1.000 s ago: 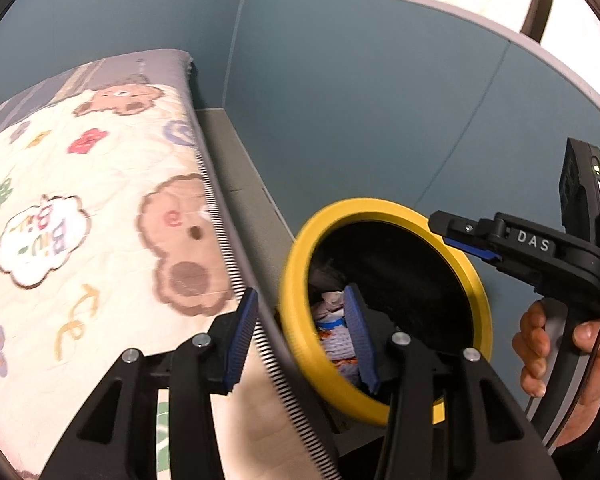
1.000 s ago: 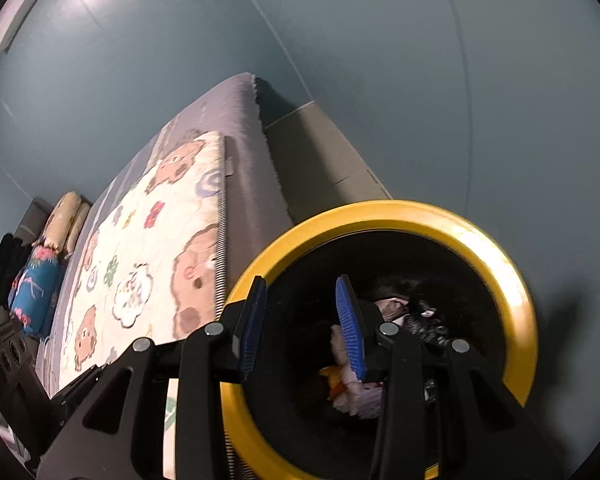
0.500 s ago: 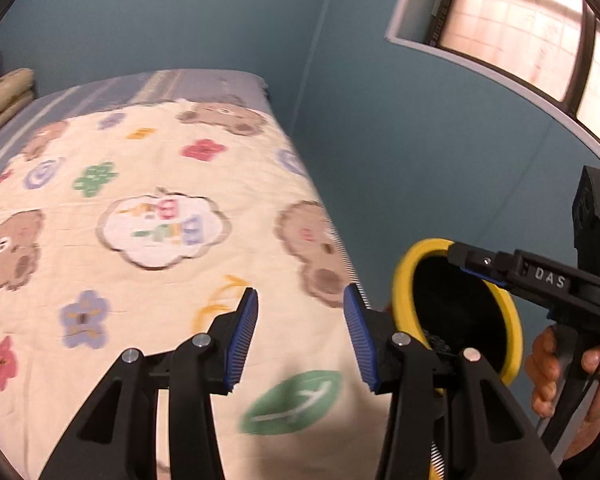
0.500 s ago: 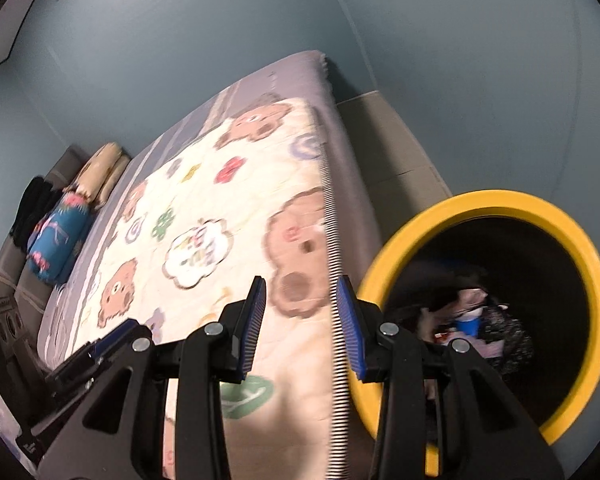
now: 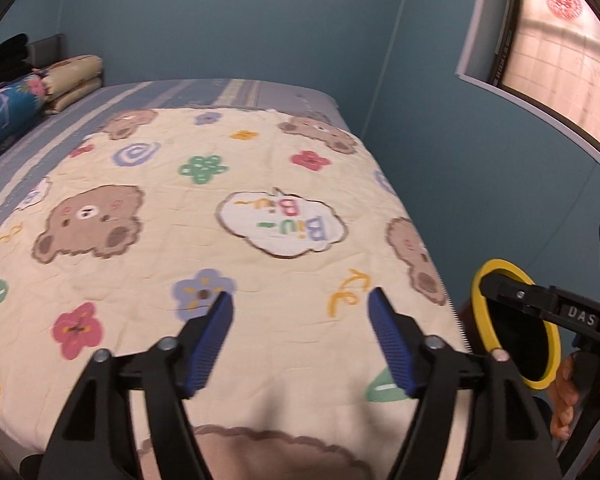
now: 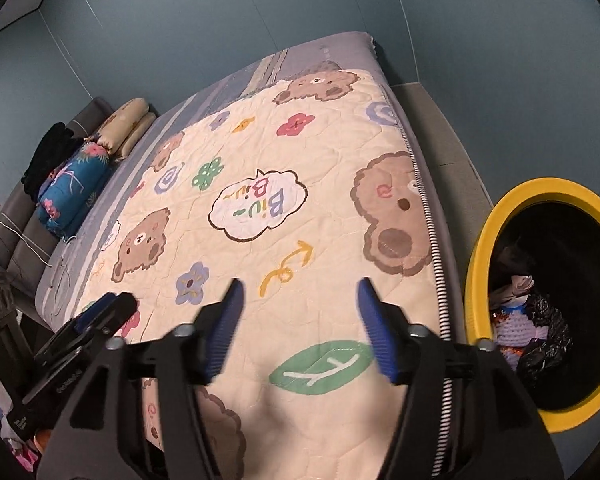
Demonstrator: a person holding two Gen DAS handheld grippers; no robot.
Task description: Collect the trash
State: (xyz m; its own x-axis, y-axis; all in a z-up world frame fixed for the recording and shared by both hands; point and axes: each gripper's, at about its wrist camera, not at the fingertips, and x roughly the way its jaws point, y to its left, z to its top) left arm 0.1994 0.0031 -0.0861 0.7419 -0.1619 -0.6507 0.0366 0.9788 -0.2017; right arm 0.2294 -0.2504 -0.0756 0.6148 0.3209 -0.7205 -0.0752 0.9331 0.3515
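Yellow bin [image 5: 485, 312] half behind right hand-held gripper [image 5: 540, 300], its trash [image 6: 528, 320] indistinct

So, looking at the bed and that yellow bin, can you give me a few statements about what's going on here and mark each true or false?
1. The yellow bin stands on the floor beside the bed. True.
2. The bin is empty. False: crumpled trash lies inside it.
3. The left hand-held gripper is clamped on a wrapper. False: its jaws stand open with nothing between them, having just been opening.
4. The right hand-held gripper holds nothing. True: its jaws have also just been opening, with only the quilt behind them.
5. The quilt is plain white. False: it is cream with bears and flowers.
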